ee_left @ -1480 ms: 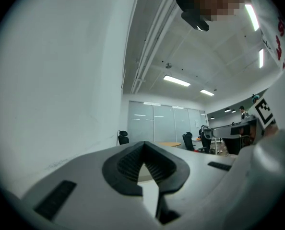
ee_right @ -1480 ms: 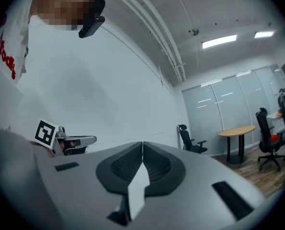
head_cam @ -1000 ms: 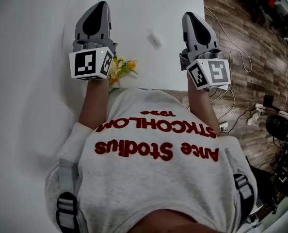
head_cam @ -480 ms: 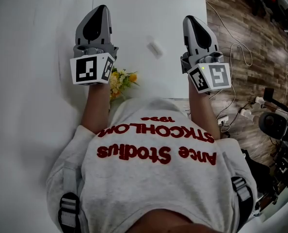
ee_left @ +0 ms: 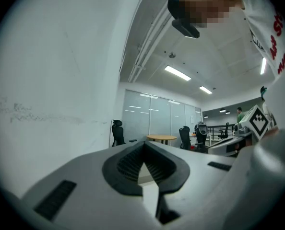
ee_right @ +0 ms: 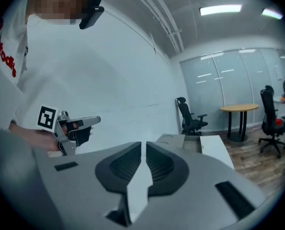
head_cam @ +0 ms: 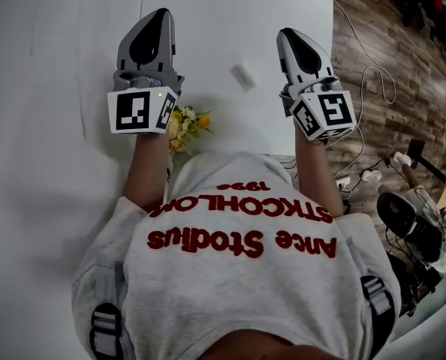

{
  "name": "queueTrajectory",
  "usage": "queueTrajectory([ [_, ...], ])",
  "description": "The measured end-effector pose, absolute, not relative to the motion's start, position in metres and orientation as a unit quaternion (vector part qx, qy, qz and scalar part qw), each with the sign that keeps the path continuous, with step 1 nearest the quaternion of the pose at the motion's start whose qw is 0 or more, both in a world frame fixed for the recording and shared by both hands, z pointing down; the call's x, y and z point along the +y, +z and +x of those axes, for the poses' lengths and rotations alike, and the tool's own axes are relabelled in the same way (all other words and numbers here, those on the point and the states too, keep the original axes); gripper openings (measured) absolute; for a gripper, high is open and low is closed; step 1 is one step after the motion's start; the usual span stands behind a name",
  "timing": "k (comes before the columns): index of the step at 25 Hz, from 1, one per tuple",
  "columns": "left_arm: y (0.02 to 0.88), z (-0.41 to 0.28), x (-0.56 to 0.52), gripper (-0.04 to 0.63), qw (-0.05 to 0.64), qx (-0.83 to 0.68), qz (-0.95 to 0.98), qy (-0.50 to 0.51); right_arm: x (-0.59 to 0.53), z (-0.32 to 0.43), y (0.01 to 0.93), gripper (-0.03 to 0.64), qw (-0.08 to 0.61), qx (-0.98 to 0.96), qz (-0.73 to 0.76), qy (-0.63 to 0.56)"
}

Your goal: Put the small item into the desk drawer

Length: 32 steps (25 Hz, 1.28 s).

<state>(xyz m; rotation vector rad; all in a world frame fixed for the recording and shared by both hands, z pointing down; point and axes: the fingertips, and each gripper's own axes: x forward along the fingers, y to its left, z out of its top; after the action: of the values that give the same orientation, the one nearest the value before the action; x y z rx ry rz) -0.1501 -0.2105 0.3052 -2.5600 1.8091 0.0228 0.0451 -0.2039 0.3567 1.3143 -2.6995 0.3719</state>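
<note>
White desk (head_cam: 208,21): one small item (head_cam: 243,74), two tongs (head_cam: 157,13) (head_cam: 287,34).

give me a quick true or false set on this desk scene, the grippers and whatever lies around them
1. The small white item lies on the desk between the two grippers. True.
2. The right gripper holds that item. False: its jaws are shut on nothing, and the item lies apart from it.
3. Yellow flowers show by the left gripper. True.
4. The left gripper's jaws stand wide open. False: they are together, with nothing between them.
5. The floor is carpeted. False: it is wooden boards.
</note>
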Motion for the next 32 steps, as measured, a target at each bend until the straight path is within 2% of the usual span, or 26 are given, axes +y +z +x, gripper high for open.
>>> queueTrajectory([
  [3,0.319,-0.152,-0.211,0.006,-0.004,0.581,-0.814,-0.002,-0.199,0.037,0.396,0.088,0.099,-0.891,0.413,0.158],
  [8,0.335,-0.144,-0.222,0.006,-0.017,0.585,-0.811,-0.018,-0.197,0.042,0.454,0.108,0.162,-0.884,0.389,0.203],
  [13,0.34,-0.144,-0.231,0.006,-0.026,0.583,-0.811,-0.036,-0.176,0.023,0.503,0.168,0.236,-0.882,0.324,0.247],
  [22,0.354,-0.143,-0.225,0.006,-0.033,0.583,-0.81,-0.056,-0.131,0.01,0.559,0.178,0.343,-0.863,0.266,0.259],
  [24,0.356,-0.144,-0.221,0.006,-0.031,0.583,-0.81,-0.057,-0.128,0.009,0.563,0.135,0.348,-0.862,0.263,0.259],
  [28,0.349,-0.143,-0.215,0.006,-0.027,0.585,-0.808,-0.057,-0.127,0.007,0.55,0.13,0.326,-0.87,0.26,0.262],
  [32,0.341,-0.142,-0.218,0.006,-0.02,0.588,-0.806,-0.056,-0.147,0.006,0.514,0.129,0.268,-0.887,0.282,0.249],
])
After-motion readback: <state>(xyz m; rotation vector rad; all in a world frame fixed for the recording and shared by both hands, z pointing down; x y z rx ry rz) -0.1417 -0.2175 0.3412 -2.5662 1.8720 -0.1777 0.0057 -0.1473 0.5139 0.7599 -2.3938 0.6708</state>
